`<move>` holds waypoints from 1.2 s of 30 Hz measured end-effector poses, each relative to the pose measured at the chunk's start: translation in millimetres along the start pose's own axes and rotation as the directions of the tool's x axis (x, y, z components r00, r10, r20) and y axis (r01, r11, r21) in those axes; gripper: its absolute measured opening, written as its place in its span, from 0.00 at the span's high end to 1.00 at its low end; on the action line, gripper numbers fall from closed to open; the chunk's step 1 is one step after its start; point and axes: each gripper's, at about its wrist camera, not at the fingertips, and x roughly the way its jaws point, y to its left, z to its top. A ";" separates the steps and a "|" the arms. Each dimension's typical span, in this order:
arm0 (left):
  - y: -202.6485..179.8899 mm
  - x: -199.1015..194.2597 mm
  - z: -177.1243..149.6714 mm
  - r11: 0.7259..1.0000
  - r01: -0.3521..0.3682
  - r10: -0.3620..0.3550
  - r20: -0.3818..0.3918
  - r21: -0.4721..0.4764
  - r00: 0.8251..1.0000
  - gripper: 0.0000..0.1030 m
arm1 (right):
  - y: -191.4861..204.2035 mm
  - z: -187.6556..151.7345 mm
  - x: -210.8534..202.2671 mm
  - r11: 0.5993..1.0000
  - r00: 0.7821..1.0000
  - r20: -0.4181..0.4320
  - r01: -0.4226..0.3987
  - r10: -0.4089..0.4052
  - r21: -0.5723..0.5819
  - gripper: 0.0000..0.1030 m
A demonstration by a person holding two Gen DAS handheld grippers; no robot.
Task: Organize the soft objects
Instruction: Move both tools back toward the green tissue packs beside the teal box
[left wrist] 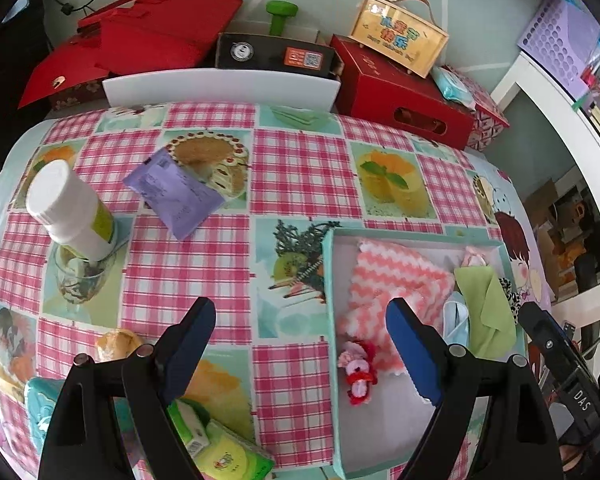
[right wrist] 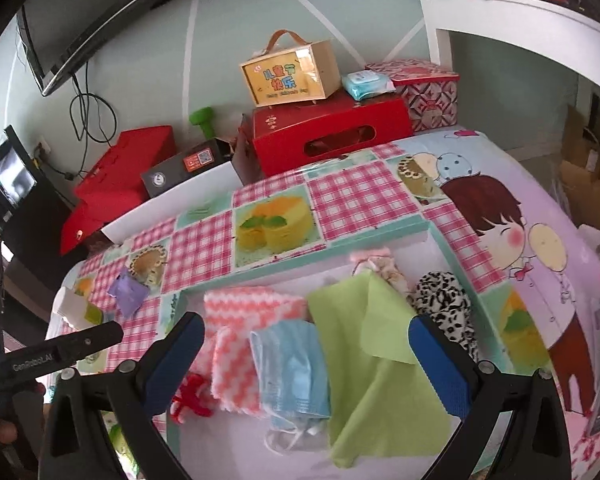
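Observation:
A shallow teal-rimmed tray (left wrist: pixel 332 280) (right wrist: pixel 300 254) holds a pink-and-white wavy cloth (left wrist: pixel 392 280) (right wrist: pixel 240 320), a green cloth (left wrist: pixel 486 304) (right wrist: pixel 380 380), a blue face mask (left wrist: pixel 456 320) (right wrist: pixel 290 368), a red-and-pink knitted toy (left wrist: pixel 358 372) (right wrist: pixel 190 398), a black-and-white spotted piece (right wrist: pixel 444 300) and a small pink pouch (right wrist: pixel 374 264). My left gripper (left wrist: pixel 302 344) is open and empty above the tray's left edge. My right gripper (right wrist: pixel 306 364) is open and empty above the mask and cloths.
On the checked tablecloth lie a purple sachet (left wrist: pixel 172 192), a white bottle (left wrist: pixel 72 212), a bread roll (left wrist: pixel 116 344) and green packets (left wrist: pixel 220 448). Red boxes (left wrist: pixel 400 92), a black box (left wrist: pixel 272 56) and a yellow gift box (left wrist: pixel 400 34) stand at the back.

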 end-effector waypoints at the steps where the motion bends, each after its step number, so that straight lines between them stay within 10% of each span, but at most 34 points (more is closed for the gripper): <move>1: 3.1 -2.1 0.5 1.000 -0.007 0.007 0.005 -0.003 1.000 0.15 | 3.2 0.0 0.7 1.000 1.000 -0.004 0.004 -0.004 -0.010 0.00; 15: 129.9 -58.1 -4.6 0.938 -0.232 0.258 0.073 -0.255 0.963 0.15 | 91.3 -20.2 9.7 0.969 0.995 -0.081 -0.079 0.062 -0.233 0.00; 36: 155.6 -85.0 -47.1 0.922 -0.184 0.228 0.094 -0.340 0.969 0.15 | 193.3 -102.2 32.9 0.834 0.950 -0.288 -0.251 0.116 -0.491 0.00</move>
